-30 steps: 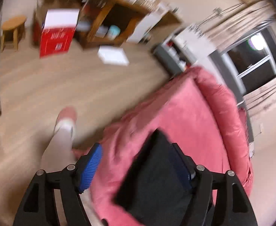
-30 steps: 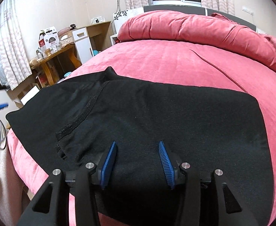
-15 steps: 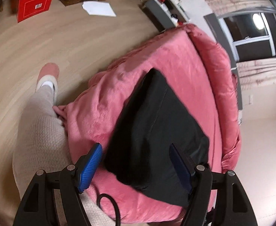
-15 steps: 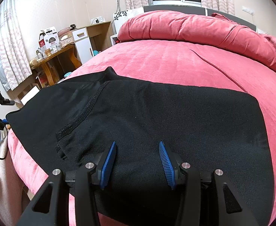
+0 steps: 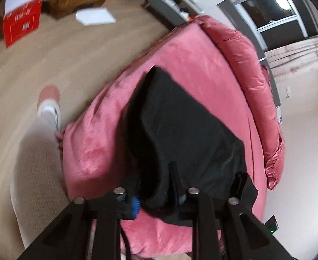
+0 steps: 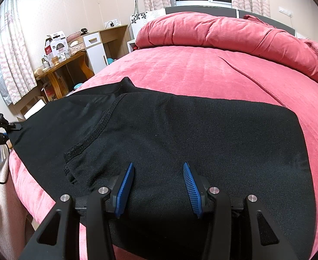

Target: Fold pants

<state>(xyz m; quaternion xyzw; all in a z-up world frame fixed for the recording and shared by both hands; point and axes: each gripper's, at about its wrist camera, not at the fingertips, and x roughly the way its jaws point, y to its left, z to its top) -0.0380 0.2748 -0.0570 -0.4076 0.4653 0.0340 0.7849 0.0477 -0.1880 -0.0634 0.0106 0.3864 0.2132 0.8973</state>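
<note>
The black pants (image 5: 180,134) lie on a pink bed (image 5: 89,143) in the left wrist view, filling the centre of the frame, with their near corner gathered into a fold at lower centre. The left gripper (image 5: 156,199) has its jaws drawn narrow around that fold, and the cloth bunches up between the blue pads (image 5: 135,205). A rolled red duvet (image 5: 252,69) runs along the far edge of the bed at the right. At the left, over the wooden floor (image 5: 61,49), the person's leg in light trousers ends in a pink slipper (image 5: 49,94). A red box (image 5: 21,26) stands at upper left, and a white sheet of paper (image 5: 95,16) lies on the floor at upper centre. This view is blurred.

In the right wrist view the black pants (image 6: 180,130) spread flat across the lower half of the frame, a stitched seam (image 6: 98,127) curving down left of centre. The right gripper (image 6: 158,184) sits at bottom centre with its jaws set wide, blue pads (image 6: 124,186) apart over the cloth, gripping nothing. The left gripper (image 6: 9,127) shows at the left edge, at the corner of the pants. The pink bed (image 6: 202,71) rises behind, with the red duvet (image 6: 234,32) at the top and a wooden desk (image 6: 61,65) at upper left.
</note>
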